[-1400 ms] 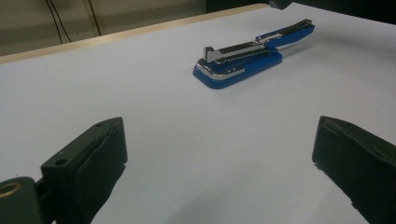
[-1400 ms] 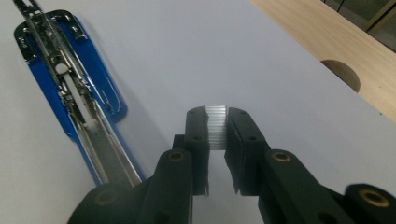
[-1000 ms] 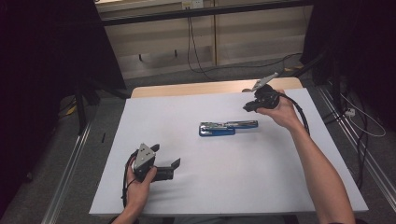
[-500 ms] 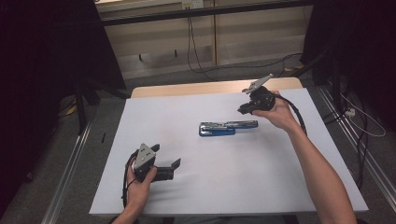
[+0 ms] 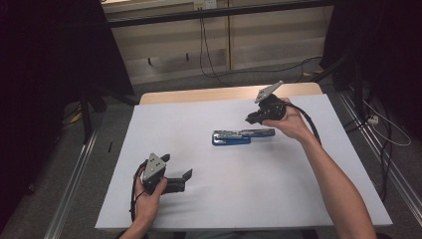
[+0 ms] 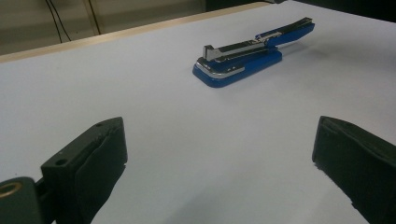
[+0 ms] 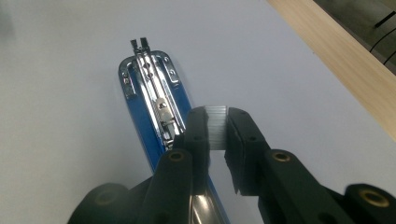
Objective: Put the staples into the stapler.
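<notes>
From the high view, I had the blue stapler (image 5: 238,136) lying opened out near the middle of the frame, on the white sheet (image 5: 298,199) that covered the table (image 5: 199,95). Its base sat toward the left and its arm stretched to the right, flat along the sheet.

My right gripper (image 5: 251,118) hung at the upper right of centre in that view, held above the sheet in my right hand (image 5: 288,122), with its nose pointing down and left toward the right end of the stapler. In the right gripper view, its jaws were pinched on a strip of staples (image 7: 216,127), a short silvery block gripped between the two pads just right of centre. The stapler (image 7: 156,112) ran below it from the upper left of that frame down toward the bottom, its open metal channel facing up. I couldn't tell whether the strip was touching the channel.

My left gripper (image 5: 186,178) rested low on the sheet at the lower left of the high view, held in my left hand (image 5: 149,196), well apart from the stapler. In the left gripper view, its jaws stood wide apart at the lower corners of the frame with nothing but bare sheet between them, and the stapler (image 6: 252,53) lay beyond, in the upper right.
</notes>
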`<state>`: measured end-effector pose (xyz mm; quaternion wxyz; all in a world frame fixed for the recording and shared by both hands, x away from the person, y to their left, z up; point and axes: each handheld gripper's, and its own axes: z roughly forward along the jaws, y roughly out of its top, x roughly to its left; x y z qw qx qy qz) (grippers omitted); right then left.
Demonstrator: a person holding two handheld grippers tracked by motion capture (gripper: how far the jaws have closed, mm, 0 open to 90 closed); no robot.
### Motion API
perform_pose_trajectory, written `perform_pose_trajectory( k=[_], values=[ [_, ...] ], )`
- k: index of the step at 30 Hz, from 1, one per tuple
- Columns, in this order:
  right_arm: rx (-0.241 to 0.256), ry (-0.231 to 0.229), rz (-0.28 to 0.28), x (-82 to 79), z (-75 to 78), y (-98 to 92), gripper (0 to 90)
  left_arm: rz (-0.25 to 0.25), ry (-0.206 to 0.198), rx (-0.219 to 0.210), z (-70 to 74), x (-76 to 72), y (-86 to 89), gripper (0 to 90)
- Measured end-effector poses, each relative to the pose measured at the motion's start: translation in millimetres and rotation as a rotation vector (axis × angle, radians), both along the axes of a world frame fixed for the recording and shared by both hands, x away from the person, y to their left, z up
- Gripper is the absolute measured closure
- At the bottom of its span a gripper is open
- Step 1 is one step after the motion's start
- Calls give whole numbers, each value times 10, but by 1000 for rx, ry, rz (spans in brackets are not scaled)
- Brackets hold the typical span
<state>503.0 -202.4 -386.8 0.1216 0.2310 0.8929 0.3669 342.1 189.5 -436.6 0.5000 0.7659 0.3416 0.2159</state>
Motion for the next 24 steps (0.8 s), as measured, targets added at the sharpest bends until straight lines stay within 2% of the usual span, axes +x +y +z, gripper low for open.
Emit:
perform_pose_trajectory(
  k=[10, 16, 24],
  values=[
    [11, 3, 37, 2, -14, 157, 797, 2, 1, -3, 6, -4, 6, 33],
    [0, -19, 73, 4, -3, 264, 797, 0, 6, 0, -2, 0, -3, 33],
    [6, -16, 102, 4, -4, 366, 797, -4, 2, -4, 5, -5, 5, 34]
  ],
)
